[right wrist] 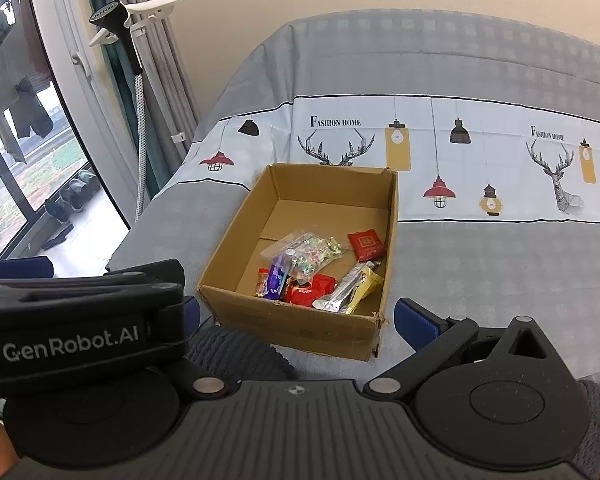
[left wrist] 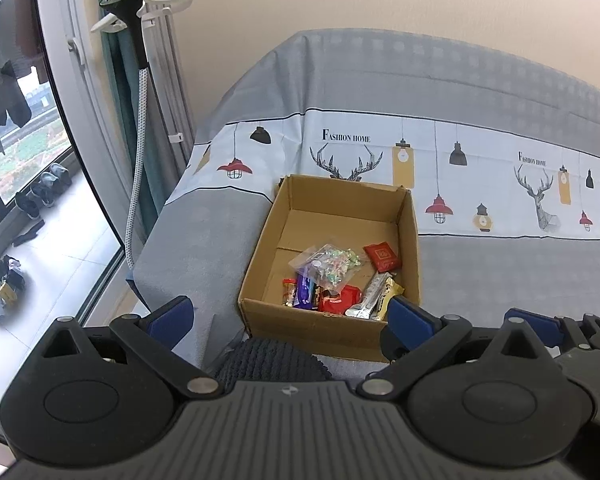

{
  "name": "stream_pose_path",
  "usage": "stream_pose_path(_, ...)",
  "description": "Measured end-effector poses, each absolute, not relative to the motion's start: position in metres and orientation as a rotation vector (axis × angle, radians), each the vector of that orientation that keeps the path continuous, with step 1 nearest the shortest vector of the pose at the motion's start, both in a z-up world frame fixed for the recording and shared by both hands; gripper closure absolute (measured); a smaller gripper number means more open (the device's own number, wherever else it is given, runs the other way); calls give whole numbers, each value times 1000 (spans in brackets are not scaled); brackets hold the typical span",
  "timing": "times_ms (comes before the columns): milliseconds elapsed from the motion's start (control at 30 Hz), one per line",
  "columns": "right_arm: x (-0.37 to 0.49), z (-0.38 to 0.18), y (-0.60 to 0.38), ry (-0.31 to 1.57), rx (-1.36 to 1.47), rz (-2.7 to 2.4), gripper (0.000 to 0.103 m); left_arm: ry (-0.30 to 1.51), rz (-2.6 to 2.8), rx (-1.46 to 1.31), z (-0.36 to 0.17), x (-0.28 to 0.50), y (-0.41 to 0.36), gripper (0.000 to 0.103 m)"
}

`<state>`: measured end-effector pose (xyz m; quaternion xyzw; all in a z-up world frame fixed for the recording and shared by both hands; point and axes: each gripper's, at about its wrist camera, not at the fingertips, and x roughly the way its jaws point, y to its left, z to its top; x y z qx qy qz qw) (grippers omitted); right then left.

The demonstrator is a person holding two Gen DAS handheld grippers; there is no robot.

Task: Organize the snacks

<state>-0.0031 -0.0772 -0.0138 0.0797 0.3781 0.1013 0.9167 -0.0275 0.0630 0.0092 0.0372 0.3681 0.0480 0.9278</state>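
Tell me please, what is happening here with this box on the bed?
A person holds two grippers above a cardboard box that sits on a bed's grey printed cover. Several snacks already lie inside: a clear candy bag, a red packet, a purple wrapper and a silver bar. The left gripper and the right gripper are both open, fingers empty, touching nothing.

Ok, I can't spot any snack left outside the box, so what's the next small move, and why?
Probably hold back: both the left gripper and right gripper are open and empty, and every visible snack lies inside the cardboard box.
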Motion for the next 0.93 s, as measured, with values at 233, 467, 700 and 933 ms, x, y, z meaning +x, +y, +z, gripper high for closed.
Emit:
stream_pose_path(233, -4, -14, -77, 775, 166, 209, 1, 749, 96, 86, 10, -27, 62, 0)
stream_pose_path(467, -4, -14, -78, 773, 167, 213, 1, 747, 95, 91, 10, -27, 61, 0)
stream_pose_path(700, -4, -14, -78, 771, 168, 211, 1, 743, 94, 94, 11, -27, 60, 0)
stream_pose_path(933, -5, -13, -79, 773, 172, 216, 1, 750, 92, 119, 10, -26, 58, 0)
